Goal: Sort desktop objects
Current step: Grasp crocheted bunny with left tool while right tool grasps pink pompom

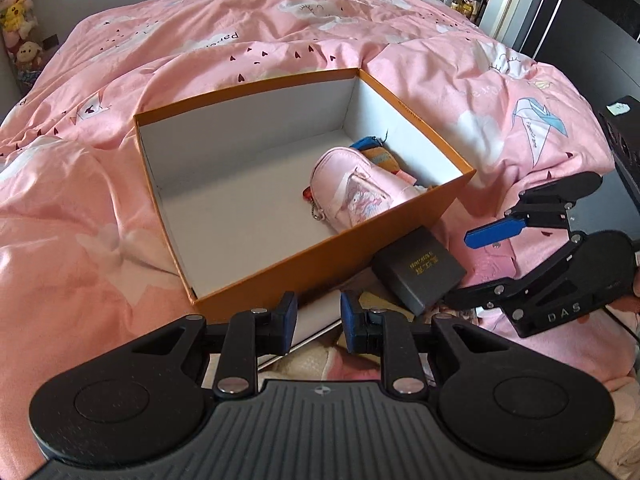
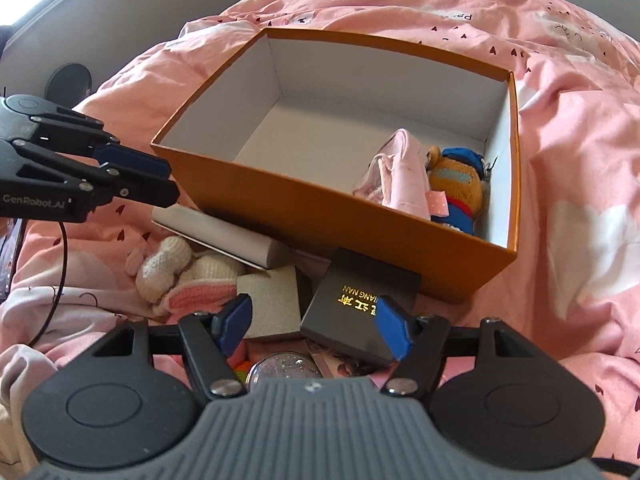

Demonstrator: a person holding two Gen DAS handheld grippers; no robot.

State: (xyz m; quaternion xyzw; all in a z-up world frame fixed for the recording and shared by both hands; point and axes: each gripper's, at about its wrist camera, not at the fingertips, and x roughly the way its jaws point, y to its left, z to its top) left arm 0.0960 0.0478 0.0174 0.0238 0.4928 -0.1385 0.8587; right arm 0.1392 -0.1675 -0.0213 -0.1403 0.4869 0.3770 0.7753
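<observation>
An open orange box with a white inside stands on the pink bed. In its right corner lie a pink pouch and a small orange and blue plush toy. A small black box with gold lettering leans against the orange box's near wall. My right gripper hangs open just above it; the black box lies partly between its fingers, untouched on the left side. My left gripper is shut and empty, near the orange box's front left corner.
In front of the orange box lie a flat grey box, a white and pink crocheted toy, a grey glittery square and a clear ball. The rumpled pink duvet surrounds everything. Dark furniture stands at the right.
</observation>
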